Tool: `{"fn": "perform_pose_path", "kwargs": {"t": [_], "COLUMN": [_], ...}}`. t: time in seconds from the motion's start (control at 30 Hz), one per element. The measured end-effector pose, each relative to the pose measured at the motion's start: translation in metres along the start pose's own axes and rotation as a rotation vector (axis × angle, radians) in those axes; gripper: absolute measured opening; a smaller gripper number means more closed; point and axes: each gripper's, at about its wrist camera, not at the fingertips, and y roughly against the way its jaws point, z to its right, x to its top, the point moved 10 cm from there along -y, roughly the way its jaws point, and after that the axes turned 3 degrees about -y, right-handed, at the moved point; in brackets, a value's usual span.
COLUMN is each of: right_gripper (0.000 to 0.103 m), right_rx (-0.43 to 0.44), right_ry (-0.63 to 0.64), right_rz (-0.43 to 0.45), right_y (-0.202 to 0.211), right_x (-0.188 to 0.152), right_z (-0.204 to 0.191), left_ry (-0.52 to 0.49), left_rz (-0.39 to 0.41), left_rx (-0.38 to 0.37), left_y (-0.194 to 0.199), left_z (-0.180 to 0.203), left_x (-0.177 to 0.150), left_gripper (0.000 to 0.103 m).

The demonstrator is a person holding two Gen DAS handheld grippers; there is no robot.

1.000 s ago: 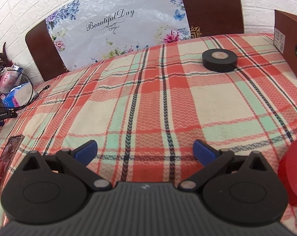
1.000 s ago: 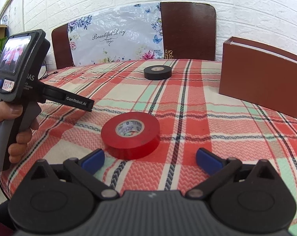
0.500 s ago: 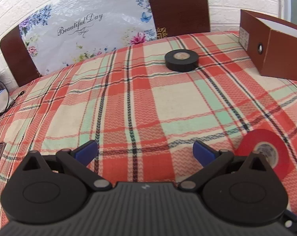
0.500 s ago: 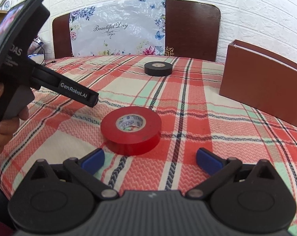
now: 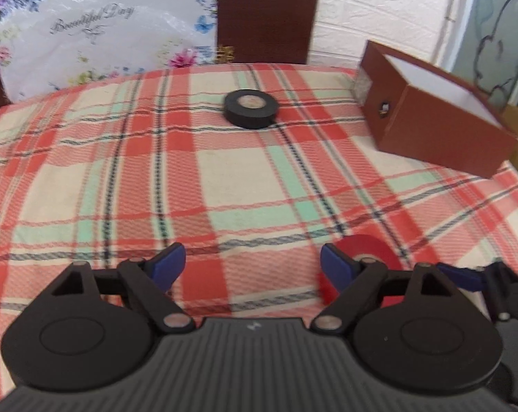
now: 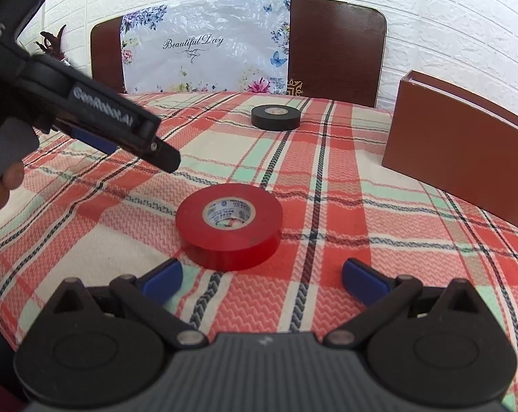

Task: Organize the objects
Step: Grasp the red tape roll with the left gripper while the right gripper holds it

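We note the left claw (image 5: 252,264) with jaws apart and nothing between its blue pads (image 5: 166,264); they have just been closing partway. It hangs over the checked red, cream and green cloth of the surface (image 5: 224,171). The right claw (image 6: 259,274) stands wide open, also empty, just short of the flat red roll of electrical tape (image 6: 228,225). That roll lies on its side face, hole and axis pointing up, so it has no long axis to line up. Farther back lies a flat black tape roll (image 6: 275,116), likewise hole-up. To the right stands an open brown cardboard box (image 5: 441,130). We judge the step to be the approach to the red roll; next, a claw must straddle its rim and close.
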Motion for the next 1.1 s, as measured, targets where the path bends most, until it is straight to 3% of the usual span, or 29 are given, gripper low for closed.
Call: {"fn": "perform_pose_path", "kwargs": {"t": [0.17,0.23,0.5,0.6,0.83,1.1], "right_gripper": [0.102,0.098,0.082,0.075,0.074,0.074], "right_rx": [0.001,0.009,0.065,0.079,0.048,-0.098], "right_ry": [0.01,0.018,0.062,0.091,0.072,0.01], "right_rz": [-0.001,-0.001,-0.022,-0.03,-0.032,-0.027], "right_y": [-0.002,-0.003,-0.014,-0.018,-0.013,0.007], "right_x": [0.002,0.004,0.015,0.019,0.018,0.008], "right_z": [-0.001,-0.002,-0.01,-0.017,0.005,0.077], "left_ry": [0.002,0.003,0.004,0.02,-0.05,-0.194], "left_rz": [-0.036,-0.061,-0.156,-0.175,-0.193,-0.2], "left_rx": [-0.114,-0.151,-0.239,-0.241,-0.254,-0.325], "left_y": [-0.003,-0.007,-0.03,-0.036,-0.046,-0.07], "left_z": [0.022,0.029,0.047,0.048,0.08,0.163], "left_x": [-0.001,-0.004,-0.016,-0.015,-0.004,0.012], "left_gripper": [0.079,0.07,0.055,0.036,0.036,0.036]}}
